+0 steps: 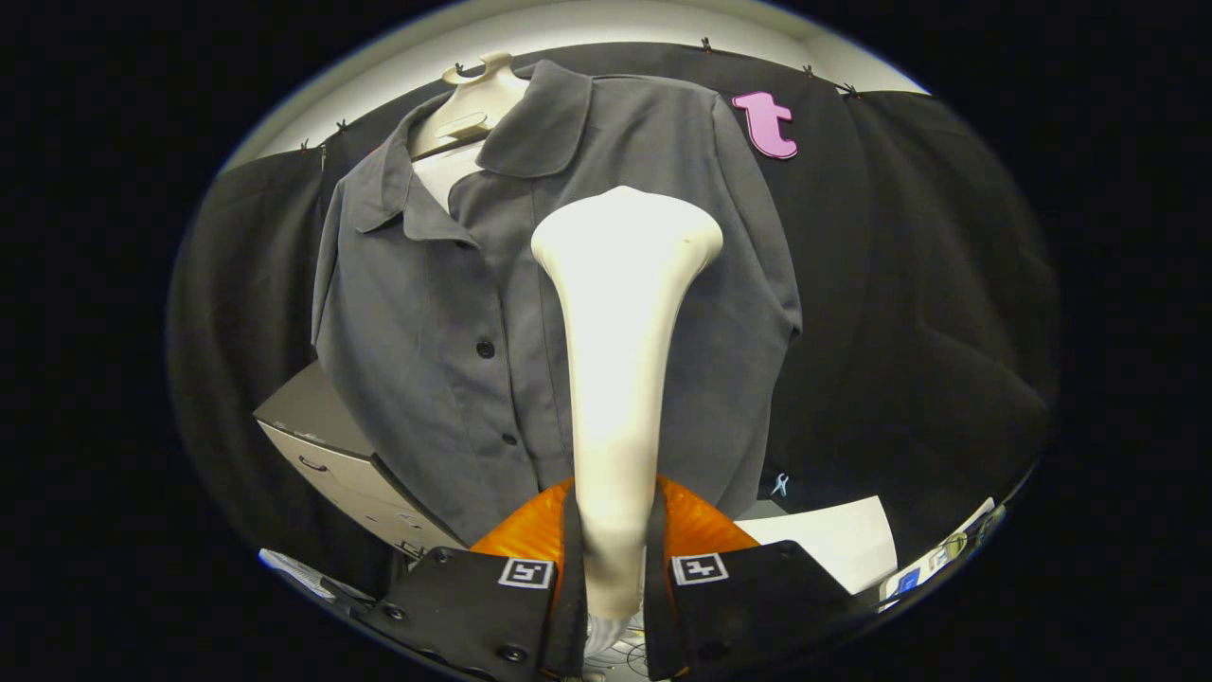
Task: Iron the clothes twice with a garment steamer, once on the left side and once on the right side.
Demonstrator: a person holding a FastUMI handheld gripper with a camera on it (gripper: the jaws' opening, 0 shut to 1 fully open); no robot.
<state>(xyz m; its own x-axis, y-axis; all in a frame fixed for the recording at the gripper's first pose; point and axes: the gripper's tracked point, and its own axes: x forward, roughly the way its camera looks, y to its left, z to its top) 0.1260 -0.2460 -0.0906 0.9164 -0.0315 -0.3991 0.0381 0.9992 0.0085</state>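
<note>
A grey buttoned shirt [445, 322] hangs on a pale mannequin form [478, 99] in front of the black cloth wall. My gripper [614, 559] is shut on the handle of a cream garment steamer [620, 332], both fingers pressing its narrow lower stem. The steamer stands upright between the fingers, and its wide head rests against or just in front of the shirt's chest, to the right of the button row. The head hides the part of the shirt behind it. I cannot tell whether it touches the fabric.
A grey drawer cabinet [331, 445] stands below the shirt on the left. White sheets of paper [833, 540] lie on a surface at the lower right, with small items beside them.
</note>
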